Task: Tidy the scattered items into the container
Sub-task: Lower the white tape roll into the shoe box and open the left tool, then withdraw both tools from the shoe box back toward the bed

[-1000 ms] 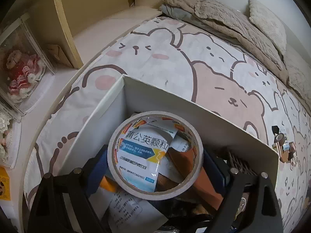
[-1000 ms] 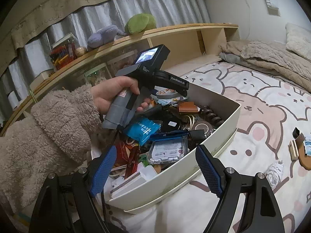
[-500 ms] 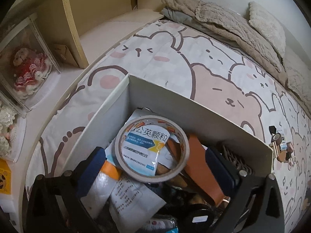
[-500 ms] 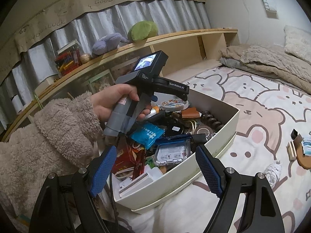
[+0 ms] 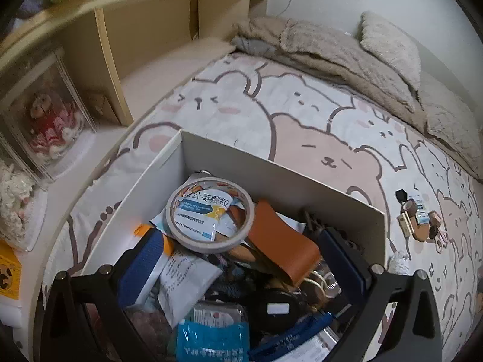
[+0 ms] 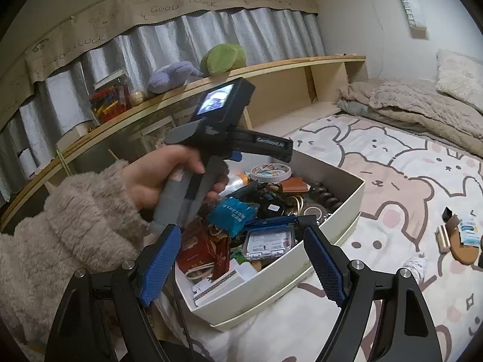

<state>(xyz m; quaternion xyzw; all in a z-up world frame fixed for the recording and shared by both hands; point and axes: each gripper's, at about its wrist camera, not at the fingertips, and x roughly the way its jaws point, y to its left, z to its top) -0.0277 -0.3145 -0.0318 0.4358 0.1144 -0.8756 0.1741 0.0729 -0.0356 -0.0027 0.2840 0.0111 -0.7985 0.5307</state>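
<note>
A white box [image 5: 302, 181] on the bed holds several items. A roll of white tape [image 5: 208, 214] lies on top of them, beside a brown leather piece [image 5: 280, 241]; the roll also shows in the right wrist view [image 6: 270, 172]. My left gripper [image 5: 241, 259] is open above the box, clear of the tape. My right gripper [image 6: 241, 259] is open and empty near the box's [image 6: 347, 211] front edge. Small loose items [image 5: 418, 220] lie on the sheet to the right; they also show in the right wrist view [image 6: 462, 238].
A wooden shelf [image 6: 271, 69] with plush toys runs along the bed's left. A doll in a clear case [image 5: 45, 120] stands by the box. A folded blanket [image 5: 347, 54] and pillow lie at the bed's far end. A white crumpled thing [image 6: 418, 267] lies near the box.
My left gripper has let go of the tape roll, which now rests in the box, and has pulled back and up. My right gripper stayed open and nearly still.
</note>
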